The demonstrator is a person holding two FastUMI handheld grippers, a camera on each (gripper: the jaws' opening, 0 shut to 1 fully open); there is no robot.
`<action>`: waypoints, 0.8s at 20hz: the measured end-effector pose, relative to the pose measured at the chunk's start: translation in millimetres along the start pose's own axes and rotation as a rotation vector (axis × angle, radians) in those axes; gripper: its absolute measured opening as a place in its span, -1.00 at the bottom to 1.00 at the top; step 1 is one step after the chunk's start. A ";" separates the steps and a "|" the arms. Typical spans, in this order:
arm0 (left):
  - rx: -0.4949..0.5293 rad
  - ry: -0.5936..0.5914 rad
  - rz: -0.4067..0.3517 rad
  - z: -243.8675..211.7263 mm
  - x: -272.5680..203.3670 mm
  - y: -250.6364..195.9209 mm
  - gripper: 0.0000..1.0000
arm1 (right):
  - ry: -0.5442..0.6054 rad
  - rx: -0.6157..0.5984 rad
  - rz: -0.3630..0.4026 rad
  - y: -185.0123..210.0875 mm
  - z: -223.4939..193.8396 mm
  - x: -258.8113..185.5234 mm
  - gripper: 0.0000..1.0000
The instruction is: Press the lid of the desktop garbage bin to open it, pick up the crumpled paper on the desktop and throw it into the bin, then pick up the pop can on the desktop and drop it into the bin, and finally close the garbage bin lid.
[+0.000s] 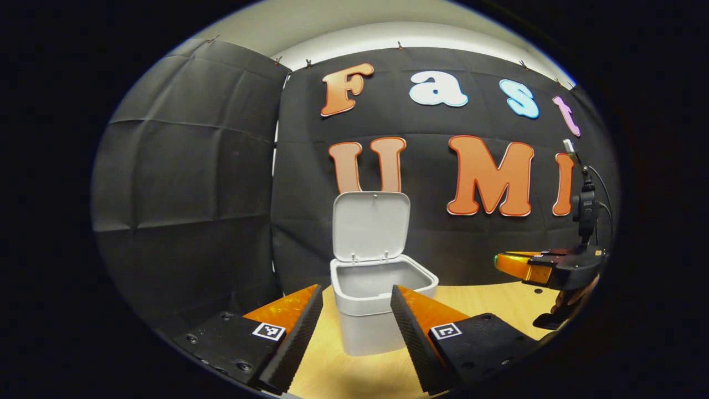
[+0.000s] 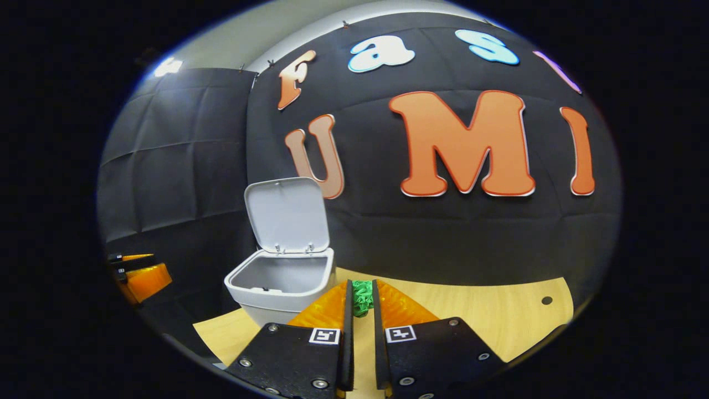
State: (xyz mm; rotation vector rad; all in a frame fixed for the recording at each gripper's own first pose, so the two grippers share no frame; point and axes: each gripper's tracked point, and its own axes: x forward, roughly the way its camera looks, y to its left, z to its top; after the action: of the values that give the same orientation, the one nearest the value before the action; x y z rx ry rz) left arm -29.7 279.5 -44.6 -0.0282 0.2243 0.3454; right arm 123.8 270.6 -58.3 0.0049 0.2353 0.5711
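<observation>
The right tool (image 2: 362, 302) is nearly closed, and its two fingers (image 2: 348, 310) press on a green crumpled paper (image 2: 363, 296) held between them above the counter (image 2: 487, 316). To its left stands the bin (image 2: 279, 288) with the lid (image 2: 288, 213) raised upright; the inside looks empty, though the bottom is hard to see. The left tool (image 1: 357, 310) is wide open and holds nothing. It points at the bin (image 1: 382, 299), which stands on the counter (image 1: 498, 302) close ahead. The right tool (image 1: 523, 267) appears to the right of the bin, apart from it.
</observation>
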 end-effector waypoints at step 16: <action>0.042 0.027 0.143 -14.2 -27.1 75.0 0.59 | -0.029 -0.090 0.151 109.8 2.4 110.2 -0.38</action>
State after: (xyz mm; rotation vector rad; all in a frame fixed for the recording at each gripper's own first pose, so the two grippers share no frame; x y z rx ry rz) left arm -82.9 340.1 -51.6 0.0248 0.2605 0.4829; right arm 155.4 422.3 -72.4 -0.0562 0.1823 0.7311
